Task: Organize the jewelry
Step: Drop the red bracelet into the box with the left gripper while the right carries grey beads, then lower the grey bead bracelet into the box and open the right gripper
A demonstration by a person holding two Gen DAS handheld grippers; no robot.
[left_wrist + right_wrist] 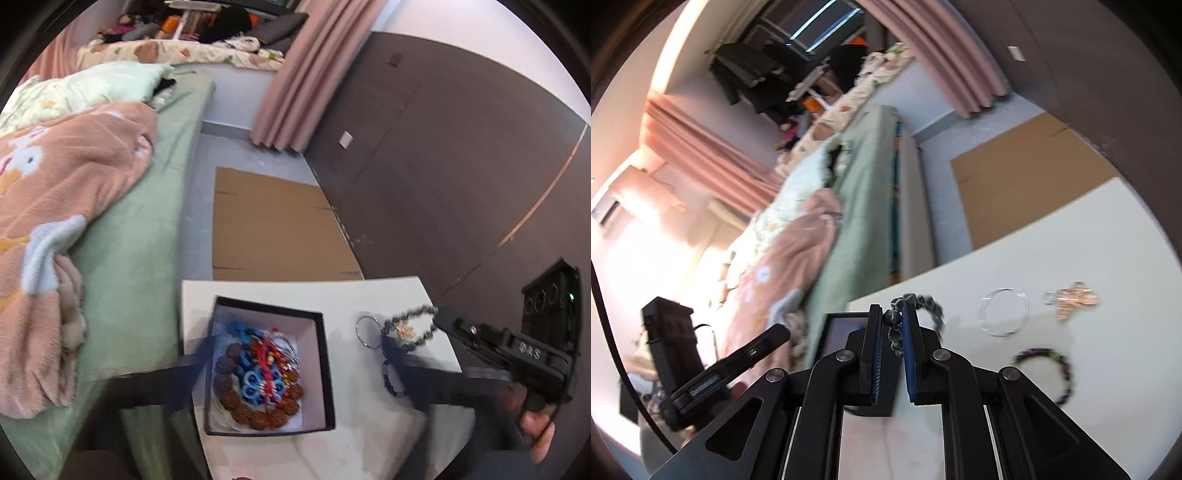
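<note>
A bed with a green sheet and a peach blanket fills the left of the left wrist view; a flat sheet of cardboard lies on the floor between it and a dark wall panel. Nearer the camera stands a white table, its edge just beside the bed.

On the table sits an open black box with a pale lining. Inside it lies a heap of jewelry: a bracelet of large brown beads curling round the bottom, with blue rings and red cords piled on top.

The left gripper is spread as wide as it goes, its blurred black fingers standing on either side of the box, with nothing gripped between them.

The right gripper is nearly closed, and its blue-padded fingers pinch a dark beaded bracelet, which loops out past the fingertips above the table. In the left wrist view the same bracelet hangs from the tip of the right gripper, to the right of the box; a person's hand holds that gripper's handle.

Loose on the table to the right of the box lie a thin silver bangle, a small gold-coloured ornament beyond it, and a second dark beaded bracelet nearer the camera. These three pieces lie apart from one another.
</note>
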